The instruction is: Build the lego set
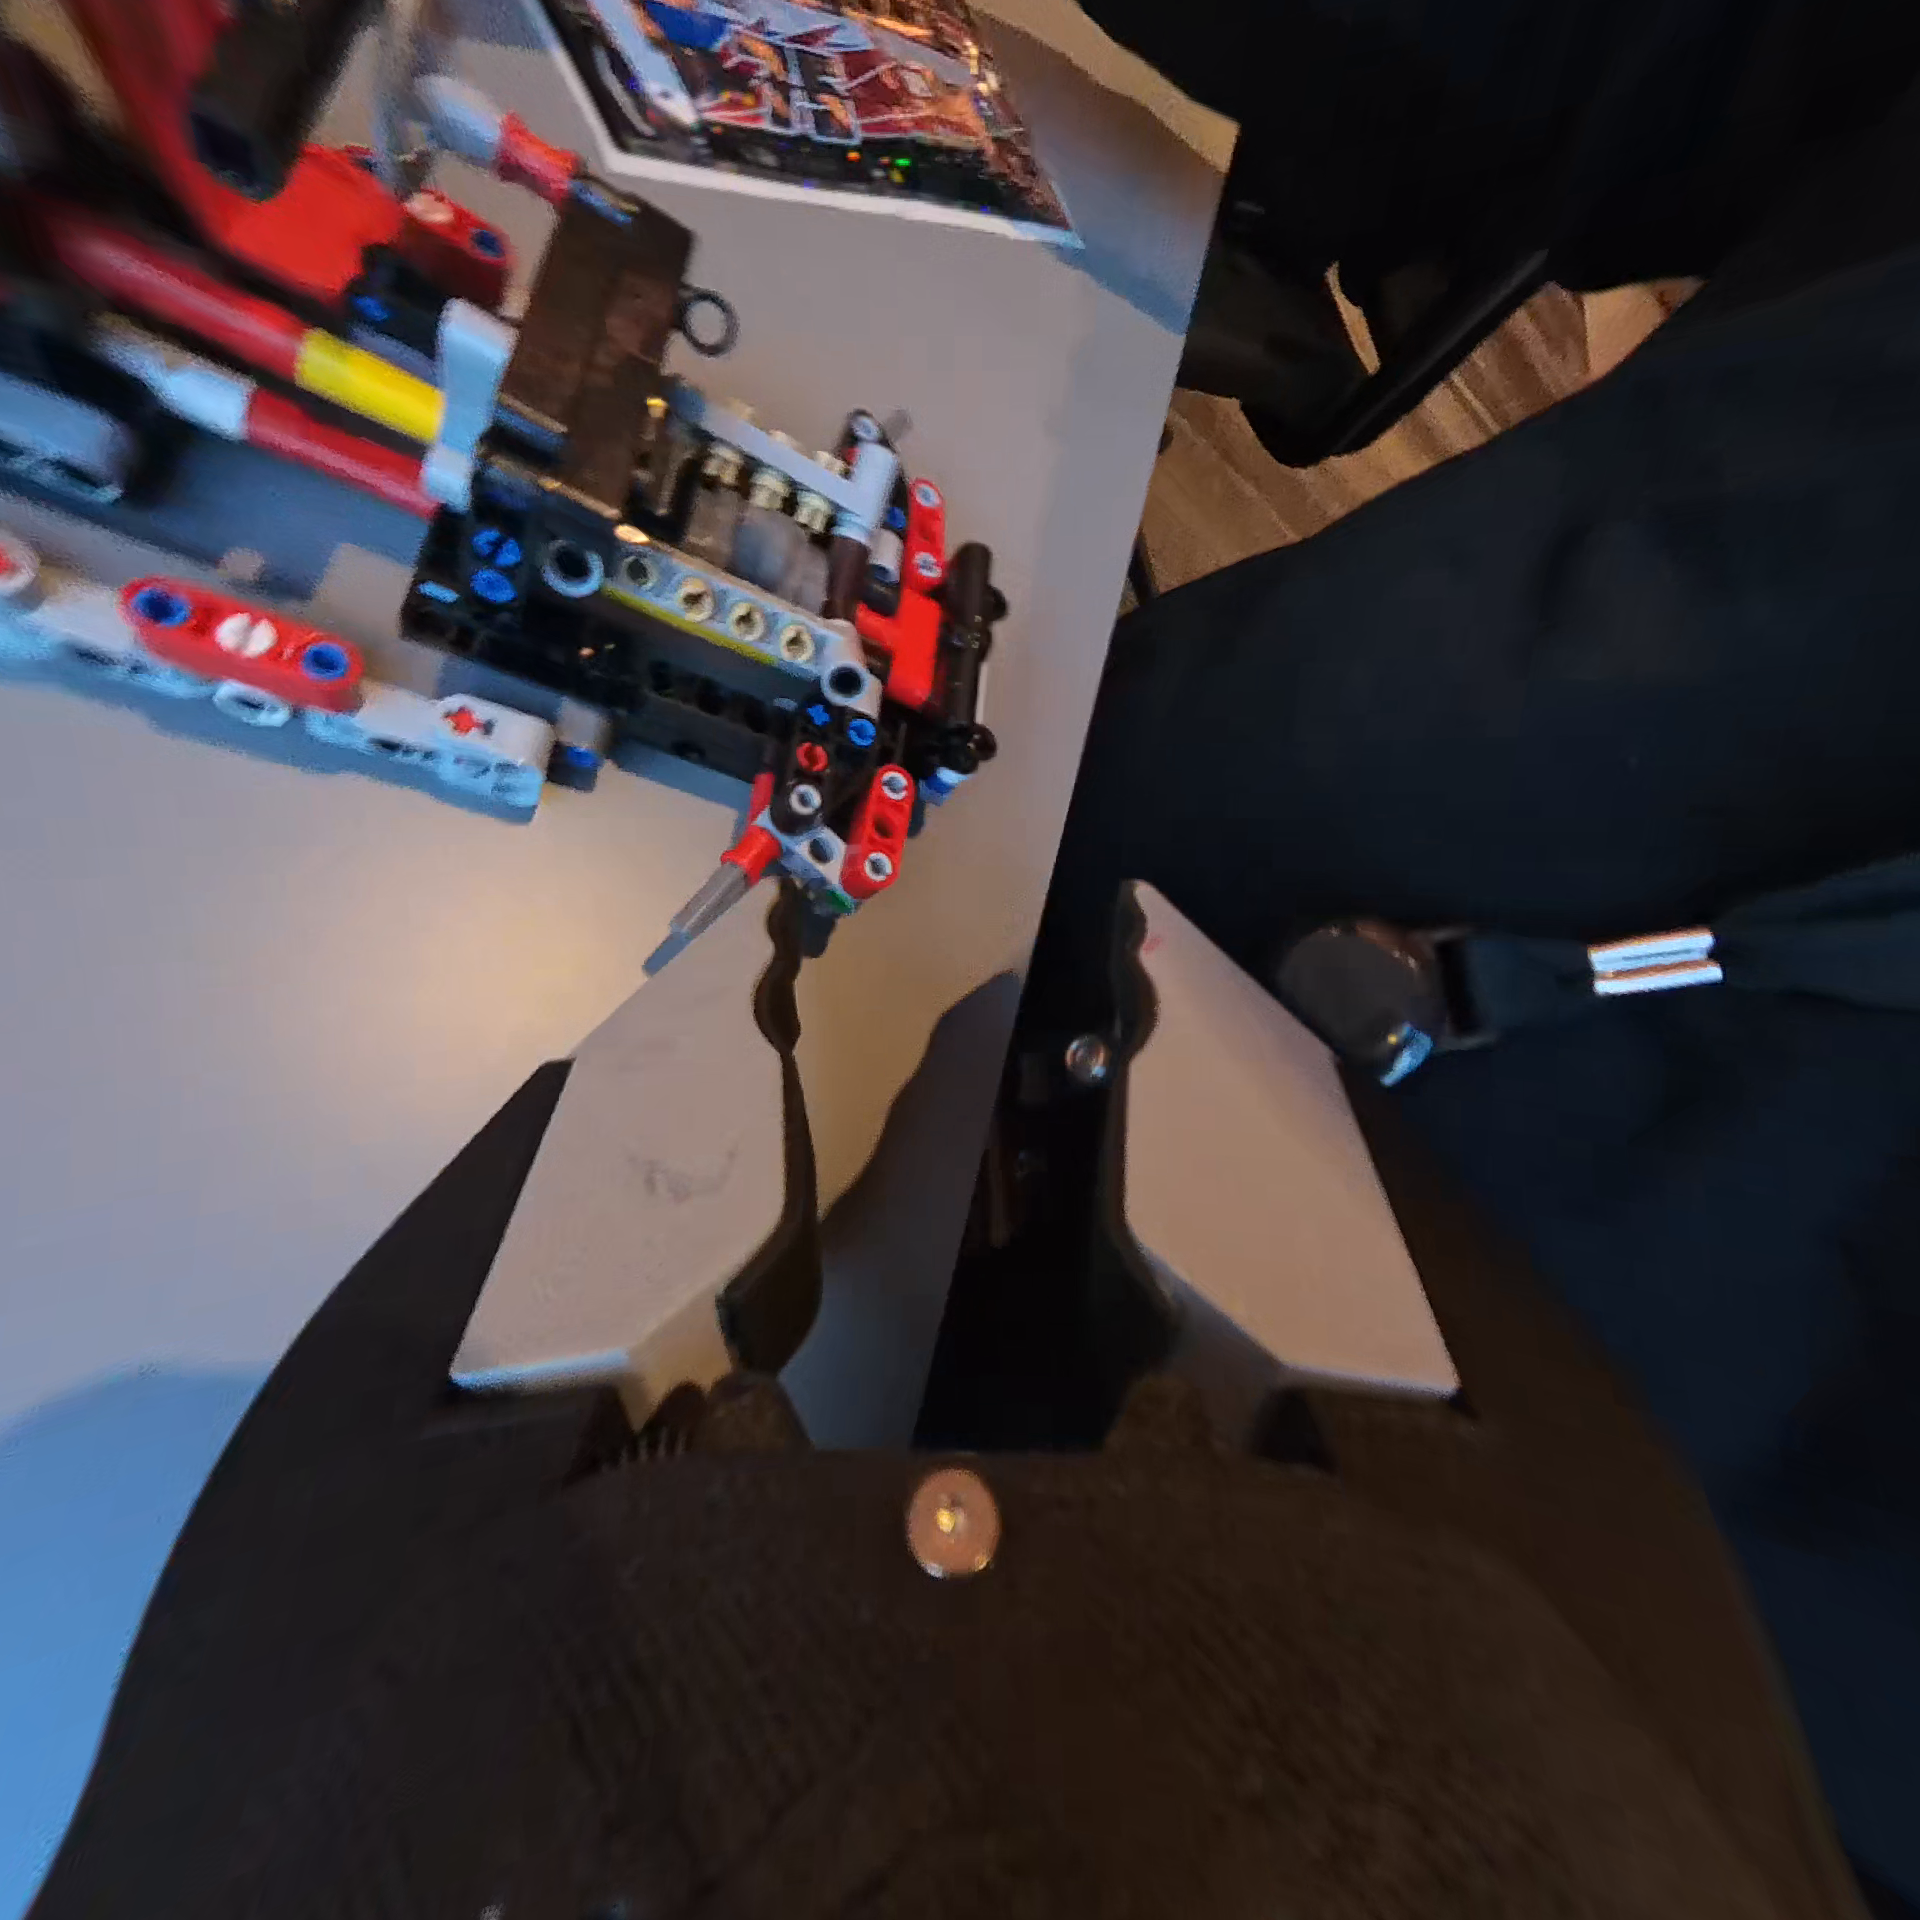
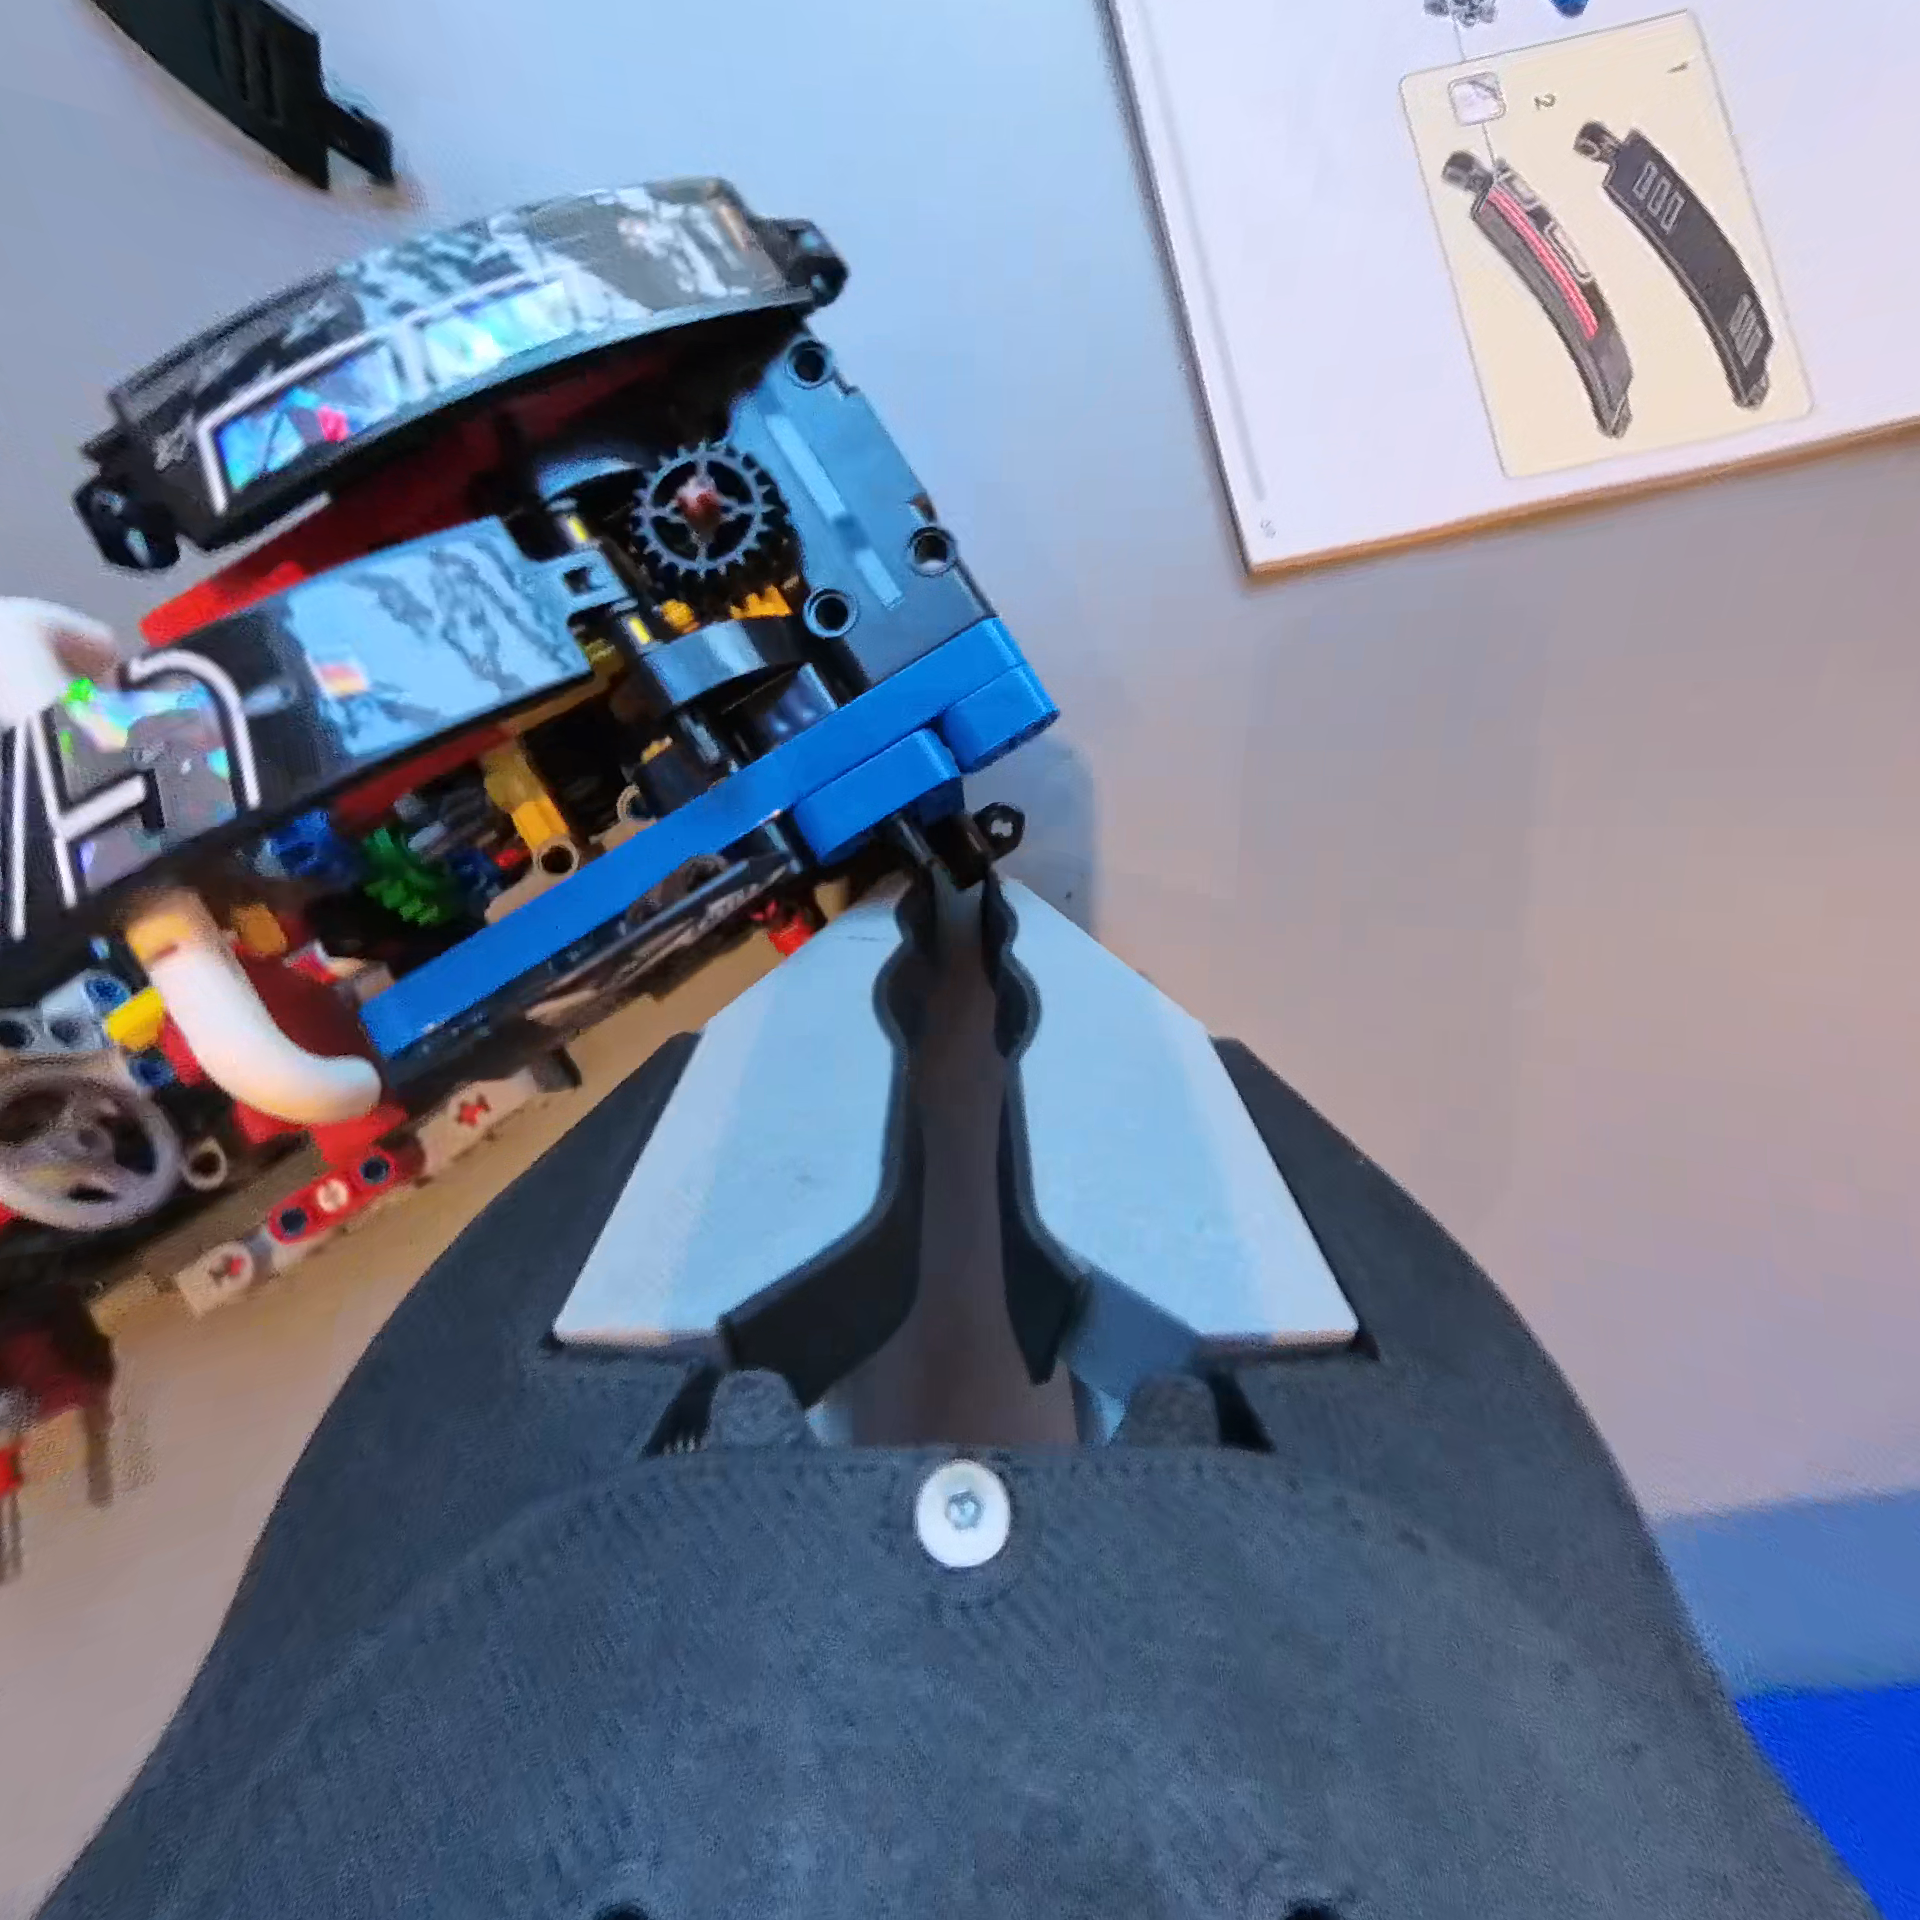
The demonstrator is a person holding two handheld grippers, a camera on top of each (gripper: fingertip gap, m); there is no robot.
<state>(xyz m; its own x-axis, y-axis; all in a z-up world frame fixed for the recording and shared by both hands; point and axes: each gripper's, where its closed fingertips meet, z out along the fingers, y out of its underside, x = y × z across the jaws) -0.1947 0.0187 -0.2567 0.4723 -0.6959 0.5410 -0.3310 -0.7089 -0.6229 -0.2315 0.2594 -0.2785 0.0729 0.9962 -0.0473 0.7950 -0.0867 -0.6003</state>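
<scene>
Bare grey table (image 1: pixel 260 1091) is left open to the left of the left gripper (image 1: pixel 940 914), while the way ahead is blocked by the lego model (image 1: pixel 665 582), its red-and-grey axle (image 1: pixel 717 894) jutting toward the fingertips. Beyond the right gripper (image 2: pixel 951 883), open tabletop lies between the model's blue beams (image 2: pixel 727 831) and the instruction sheet (image 2: pixel 1507 270).

The model (image 1: pixel 665 582) runs off the left edge in the left wrist view, its far red parts smeared by blur. A booklet (image 1: pixel 821 94) is cut by the top edge. In the right wrist view the car (image 2: pixel 499 644) leaves the frame at left; a black panel (image 2: pixel 260 83) and the instruction page (image 2: pixel 1558 291) are clipped too.
</scene>
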